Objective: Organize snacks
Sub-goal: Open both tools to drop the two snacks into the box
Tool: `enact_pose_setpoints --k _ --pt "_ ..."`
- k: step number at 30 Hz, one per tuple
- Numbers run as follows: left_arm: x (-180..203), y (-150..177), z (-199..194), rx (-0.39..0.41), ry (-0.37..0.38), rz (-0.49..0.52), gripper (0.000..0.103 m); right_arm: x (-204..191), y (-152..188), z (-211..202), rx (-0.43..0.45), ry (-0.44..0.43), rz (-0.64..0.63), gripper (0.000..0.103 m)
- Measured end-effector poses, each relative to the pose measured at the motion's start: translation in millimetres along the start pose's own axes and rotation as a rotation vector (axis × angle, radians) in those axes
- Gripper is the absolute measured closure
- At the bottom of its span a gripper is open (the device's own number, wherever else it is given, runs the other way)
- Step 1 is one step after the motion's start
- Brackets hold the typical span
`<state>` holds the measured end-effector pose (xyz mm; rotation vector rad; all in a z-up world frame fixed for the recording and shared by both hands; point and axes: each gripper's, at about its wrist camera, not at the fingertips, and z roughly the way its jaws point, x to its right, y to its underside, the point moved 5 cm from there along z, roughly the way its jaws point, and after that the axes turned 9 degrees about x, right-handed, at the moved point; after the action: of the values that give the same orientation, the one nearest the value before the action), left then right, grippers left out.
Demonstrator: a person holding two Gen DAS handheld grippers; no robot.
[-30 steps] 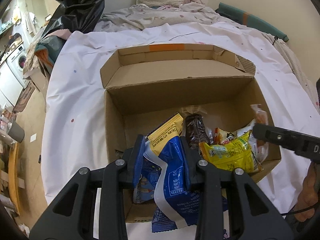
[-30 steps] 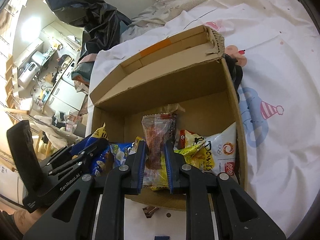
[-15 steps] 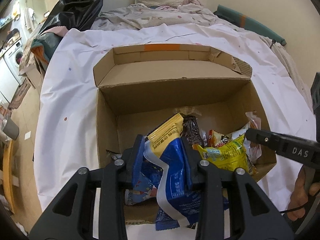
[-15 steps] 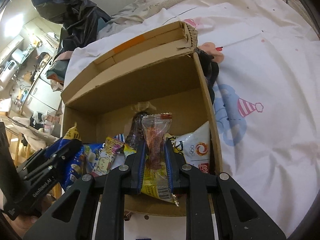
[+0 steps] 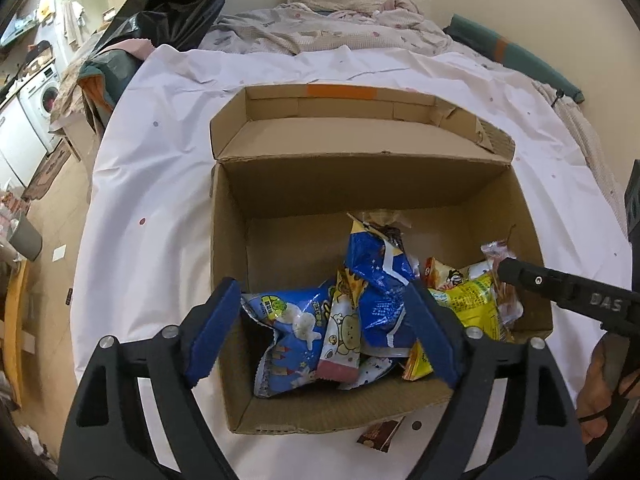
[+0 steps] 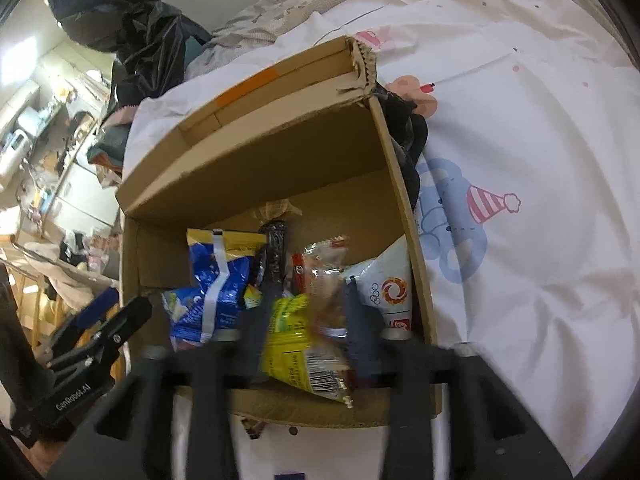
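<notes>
Here the snacks are sitting inside the cardboard box (image 5: 224, 240): a blue bag (image 5: 380, 280) is leaning upright near the box's middle, with a yellow packet (image 5: 476, 308) toward its right wall. The left gripper (image 5: 320, 332) is hovering over the box's near wall, fingers spread wide and holding nothing. The right gripper (image 6: 304, 332) is blurring above that same wall with its fingers parted, a clear-wrapped snack (image 6: 324, 292) between them; whether they touch it I cannot tell. The box is resting on a white sheet (image 5: 160, 184)

"DAS" stands in grey letters on the right gripper (image 5: 516, 276). "GenRobot.AI" is printed on the left gripper (image 6: 116, 312). Snack packet print is unreadable.
</notes>
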<state>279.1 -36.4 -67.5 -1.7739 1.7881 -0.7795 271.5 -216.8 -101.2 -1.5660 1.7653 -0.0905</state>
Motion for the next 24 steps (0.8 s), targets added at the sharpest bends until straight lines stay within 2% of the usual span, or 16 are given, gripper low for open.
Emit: enact_pose_setpoints --k 1,2,7,8,11,18,19,22,24 --pt "0.2 -0.1 -0.6 0.001 0.005 -0.001 0.021 -0.5 -1.5 -2.4 0.014 -0.016 0.011 0.022" --pt "0.0 -0.6 -1.2 0.002 0.01 -0.004 0.021 -1.3 -3.8 -6.1 0.037 -0.028 0.016 0.022" --pt "-4.7 -4.8 -4.7 0.035 0.023 -0.03 0.021 -1.7 -7.5 -9.6 0.054 -0.036 0.018 0.022" --pt "-5.3 -5.8 -7.6 0.061 0.034 -0.03 0.021 -1.4 -8.0 -8.4 0.05 -0.037 0.019 0.022" --pt "-7.0 -7.3 -12.7 0.09 0.018 -0.013 0.021 -2.9 -8.6 -8.9 0.051 -0.034 0.011 0.022" --pt "-19.2 -2.3 -27.2 0.093 0.011 -0.074 0.021 -8.9 -2.1 -25.3 0.073 -0.046 0.013 0.022" --pt "-20.7 -1.1 -29.9 0.093 0.007 -0.077 0.02 -9.5 1.2 -29.3 0.072 -0.047 0.015 0.022" --pt "-22.8 2.1 -36.9 0.087 0.019 -0.079 0.007 -12.5 12.2 -43.2 0.072 -0.061 0.018 0.022" --pt "-27.0 4.8 -44.4 0.09 0.017 -0.094 0.006 -15.6 19.7 -51.6 0.071 -0.062 0.007 0.022"
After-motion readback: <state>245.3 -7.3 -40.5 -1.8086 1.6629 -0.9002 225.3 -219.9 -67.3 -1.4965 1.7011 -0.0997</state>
